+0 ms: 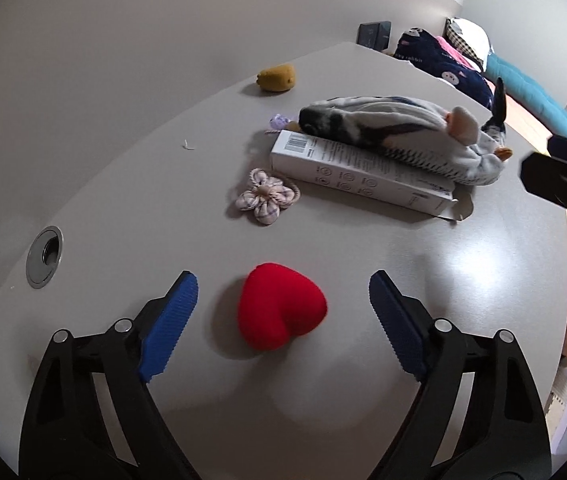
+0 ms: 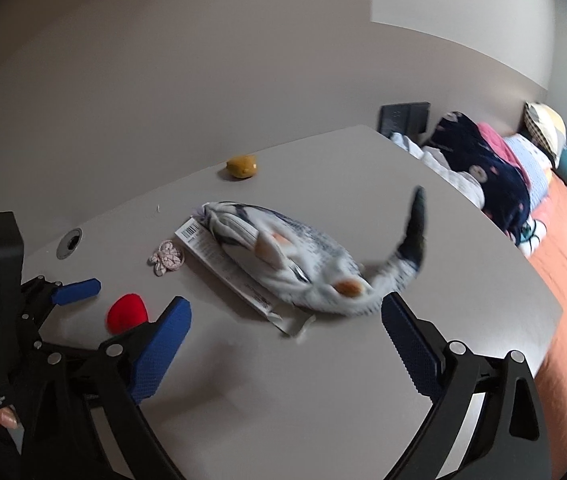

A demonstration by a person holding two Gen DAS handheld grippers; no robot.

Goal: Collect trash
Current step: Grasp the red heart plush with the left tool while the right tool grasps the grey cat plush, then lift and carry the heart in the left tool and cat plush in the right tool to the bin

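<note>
The white carton [image 1: 363, 174], the likeliest trash here, lies flat on the table [image 1: 423, 280] under a plush fish [image 1: 395, 132], well beyond the left gripper [image 1: 283, 300], whose spread jaws flank a red plush heart [image 1: 281, 310] without touching. The right gripper [image 2: 285, 320] tilts downward, jaws wide and empty, just short of the carton's open end.

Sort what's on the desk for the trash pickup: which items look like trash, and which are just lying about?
Likely trash, judging by looks:
- white carton, flat, end flap open, partly under the plush fish
- small white scrap

Just lying about:
- plush fish
- red heart plush, between the open fingers of the left hand-held gripper, untouched
- fabric flower
- yellow-brown plush
</note>
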